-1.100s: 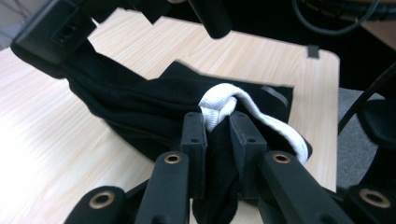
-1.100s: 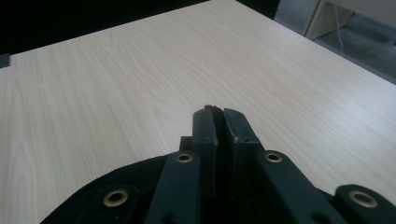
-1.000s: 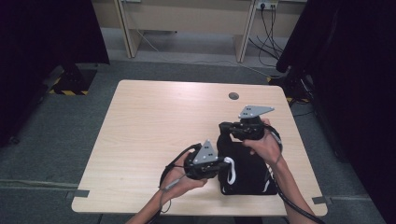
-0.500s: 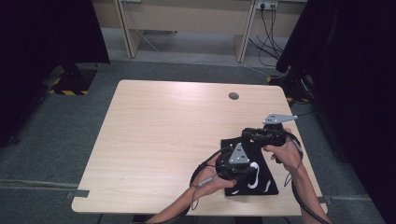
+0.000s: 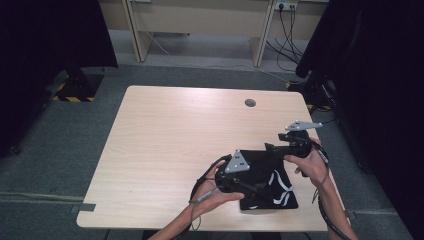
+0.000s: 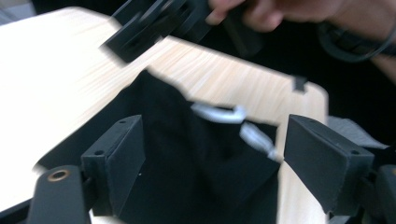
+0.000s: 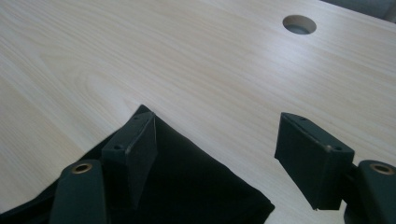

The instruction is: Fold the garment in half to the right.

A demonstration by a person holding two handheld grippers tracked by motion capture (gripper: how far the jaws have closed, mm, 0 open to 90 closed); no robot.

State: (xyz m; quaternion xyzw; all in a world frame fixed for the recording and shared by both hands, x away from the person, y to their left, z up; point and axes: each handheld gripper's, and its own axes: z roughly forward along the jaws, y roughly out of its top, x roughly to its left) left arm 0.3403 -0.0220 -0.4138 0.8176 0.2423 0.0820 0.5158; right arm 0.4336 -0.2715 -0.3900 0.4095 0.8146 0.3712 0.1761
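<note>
**Black cloth under both open tools**

Black cloth (image 5: 267, 180) (white markings on it) lies flat on the desk (image 5: 170, 145). Left tool (image 6: 212, 158): jaws wide, just been opening, cloth spread below and between them, unpinched. Right tool (image 7: 219, 154): jaws wide, likewise just opening, cloth's corner beneath its left jaw, bare desk ahead.

Black cloth (image 7: 187, 186) cut off below

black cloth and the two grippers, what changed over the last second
Both grippers slid toward the table's near right corner. The left gripper and right gripper have just been opening, jaws wide, and the black cloth lies flat, let go. The table stayed put.
</note>
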